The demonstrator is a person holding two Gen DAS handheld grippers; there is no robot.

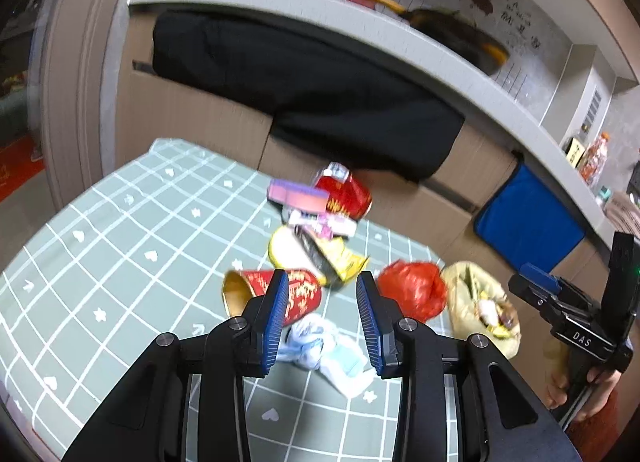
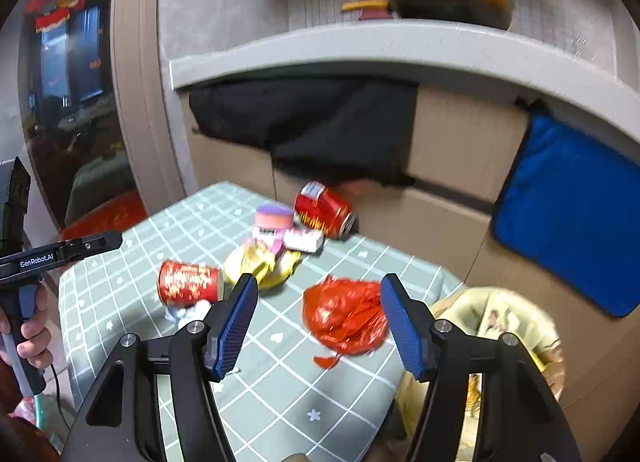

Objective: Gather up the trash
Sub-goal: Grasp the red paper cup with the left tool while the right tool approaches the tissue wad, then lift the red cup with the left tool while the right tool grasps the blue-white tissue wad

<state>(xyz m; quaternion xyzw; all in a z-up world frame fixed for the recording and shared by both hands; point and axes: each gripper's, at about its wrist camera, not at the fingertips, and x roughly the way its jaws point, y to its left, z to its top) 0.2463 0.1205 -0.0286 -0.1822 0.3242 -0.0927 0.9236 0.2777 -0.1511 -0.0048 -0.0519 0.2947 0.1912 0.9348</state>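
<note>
Trash lies on a green checked tablecloth point(image 1: 120, 246): a red can on its side point(image 1: 296, 294), a second red can point(image 1: 348, 193) at the far edge, a yellow wrapper point(image 1: 316, 254), a pink box point(image 1: 296, 193), crumpled white tissue point(image 1: 324, 346) and a red plastic bag point(image 1: 412, 294). My left gripper point(image 1: 322, 302) is open above the tissue, holding nothing. My right gripper point(image 2: 316, 314) is open and empty, above the red bag point(image 2: 348, 318). A trash bin lined with a yellowish bag point(image 2: 504, 326) stands beside the table's right edge.
A cabinet with a black cloth point(image 1: 304, 85) and a blue cloth point(image 1: 528, 221) hanging on it stands behind the table. A pan point(image 2: 452, 1) sits on the grey counter point(image 2: 400, 45) above. The left gripper also shows at the left of the right wrist view point(image 2: 60, 254).
</note>
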